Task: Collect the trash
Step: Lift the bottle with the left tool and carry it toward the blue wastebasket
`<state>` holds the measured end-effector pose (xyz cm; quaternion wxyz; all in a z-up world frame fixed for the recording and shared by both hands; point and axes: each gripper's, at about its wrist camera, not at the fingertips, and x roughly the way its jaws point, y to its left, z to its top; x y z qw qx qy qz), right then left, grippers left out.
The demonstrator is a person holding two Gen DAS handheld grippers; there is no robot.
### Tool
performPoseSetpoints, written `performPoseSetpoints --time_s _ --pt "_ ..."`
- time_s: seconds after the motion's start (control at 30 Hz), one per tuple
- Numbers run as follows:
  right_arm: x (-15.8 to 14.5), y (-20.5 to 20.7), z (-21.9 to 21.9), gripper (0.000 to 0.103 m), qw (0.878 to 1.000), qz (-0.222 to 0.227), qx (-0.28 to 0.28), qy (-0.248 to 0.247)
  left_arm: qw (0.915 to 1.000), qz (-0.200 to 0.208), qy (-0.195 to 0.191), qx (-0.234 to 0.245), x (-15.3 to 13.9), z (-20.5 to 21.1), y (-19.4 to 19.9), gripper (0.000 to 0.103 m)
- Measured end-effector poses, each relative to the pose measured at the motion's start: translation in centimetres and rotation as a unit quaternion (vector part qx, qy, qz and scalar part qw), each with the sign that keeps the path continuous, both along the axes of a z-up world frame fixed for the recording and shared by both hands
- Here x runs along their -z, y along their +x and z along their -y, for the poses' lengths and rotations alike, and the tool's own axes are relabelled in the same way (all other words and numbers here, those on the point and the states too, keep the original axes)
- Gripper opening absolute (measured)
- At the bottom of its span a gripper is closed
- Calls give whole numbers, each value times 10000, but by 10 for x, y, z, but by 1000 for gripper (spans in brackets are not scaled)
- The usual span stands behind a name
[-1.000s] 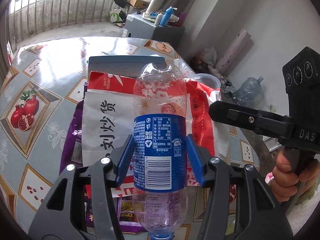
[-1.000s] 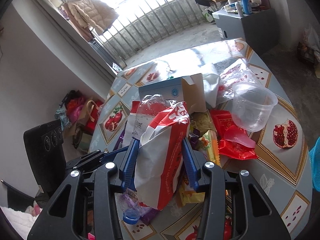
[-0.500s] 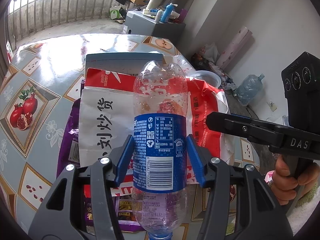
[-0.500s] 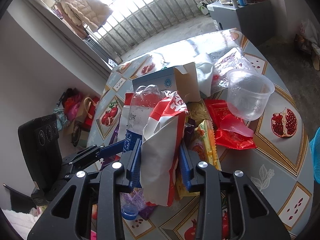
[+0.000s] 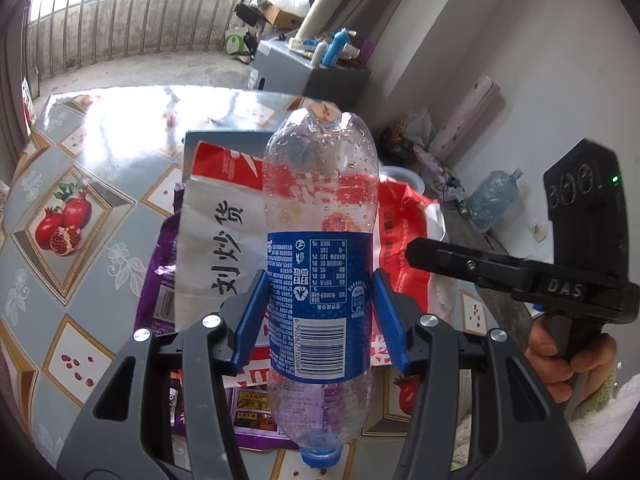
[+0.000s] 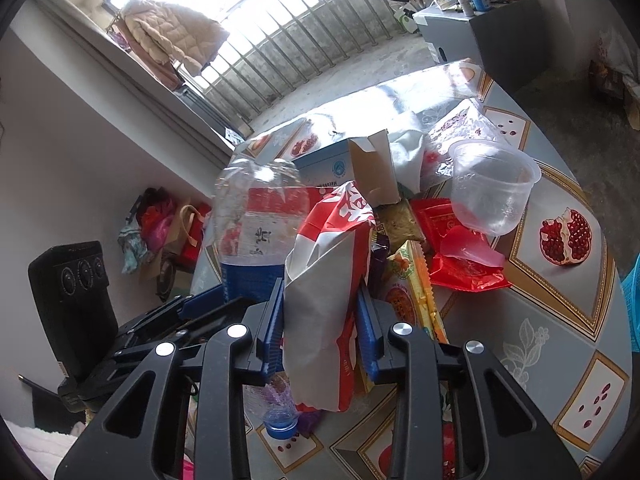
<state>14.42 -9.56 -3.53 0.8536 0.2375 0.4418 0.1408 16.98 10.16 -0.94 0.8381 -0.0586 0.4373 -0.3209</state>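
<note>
A: Item one, left gripper [image 5: 320, 316]?
B: Blue pads clamped on the label band of a clear plastic bottle [image 5: 320, 264], cap down, base up. The waist grip likely keeps it from slipping.

A: Item two, right gripper [image 6: 320, 328]?
B: Jaws pinching a red-and-white snack bag [image 6: 324, 304], which stands crumpled between them, lifted at one end above the table [image 6: 560, 320].

A: Remaining stock?
B: Clear plastic cup [image 6: 492, 188], red wrapper [image 6: 464, 268], cardboard box [image 6: 360, 168], all on the table awaiting collection.

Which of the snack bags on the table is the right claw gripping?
The red and white bag, pinched upright in the right claw. The purple bag and the red wrapper lie flat on the table.
</note>
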Motion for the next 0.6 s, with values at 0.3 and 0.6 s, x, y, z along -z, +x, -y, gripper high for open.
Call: performPoseSetpoints --time_s 0.3,0.6 --pt "-10 -11 10 32 9997 233 32 114 9990 396 -211 -42 -33 -5 -19 49" --pt "-22 -29 16 32 9986 495 1 197 9964 733 -423 -4 -66 -3 -36 48"
